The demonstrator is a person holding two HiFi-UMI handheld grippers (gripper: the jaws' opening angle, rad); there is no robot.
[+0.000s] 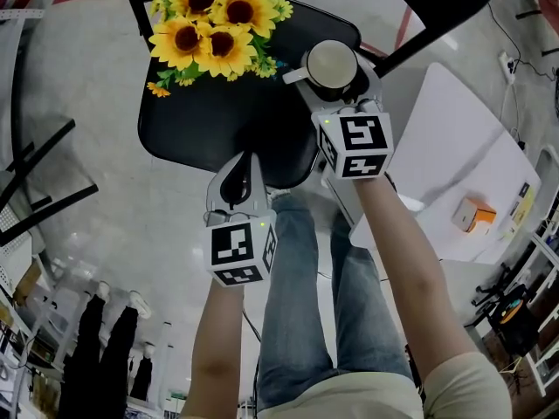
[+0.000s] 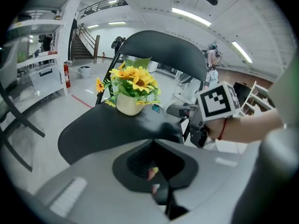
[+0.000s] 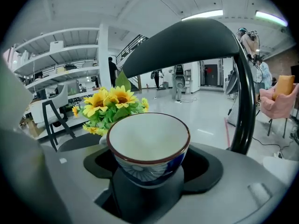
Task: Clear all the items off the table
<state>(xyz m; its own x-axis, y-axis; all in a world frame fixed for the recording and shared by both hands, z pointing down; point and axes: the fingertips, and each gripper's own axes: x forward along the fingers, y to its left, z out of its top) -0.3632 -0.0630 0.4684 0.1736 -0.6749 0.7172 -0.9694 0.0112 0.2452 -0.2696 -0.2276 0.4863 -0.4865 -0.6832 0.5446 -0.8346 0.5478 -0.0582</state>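
Note:
A blue-patterned bowl (image 3: pixel 148 146) with a white inside and a brown rim sits upright between the jaws of my right gripper (image 3: pixel 148 174), which is shut on it. In the head view the bowl (image 1: pixel 332 65) hangs over the right edge of a black chair seat (image 1: pixel 210 129), held by the right gripper (image 1: pixel 337 84). A bunch of sunflowers (image 1: pixel 216 24) in a cream pot (image 2: pixel 129 104) stands on the seat's far side. My left gripper (image 1: pixel 239 175) is shut and empty above the seat's near edge; in its own view the left gripper (image 2: pixel 155 174) points at the seat (image 2: pixel 103 129).
The chair's curved black back (image 3: pixel 187 36) arches beyond the bowl. A white table (image 1: pixel 454 147) with a small orange box (image 1: pixel 472 214) stands to the right. Black chair legs (image 1: pixel 35 190) show at the left. The person's legs (image 1: pixel 314 304) are below.

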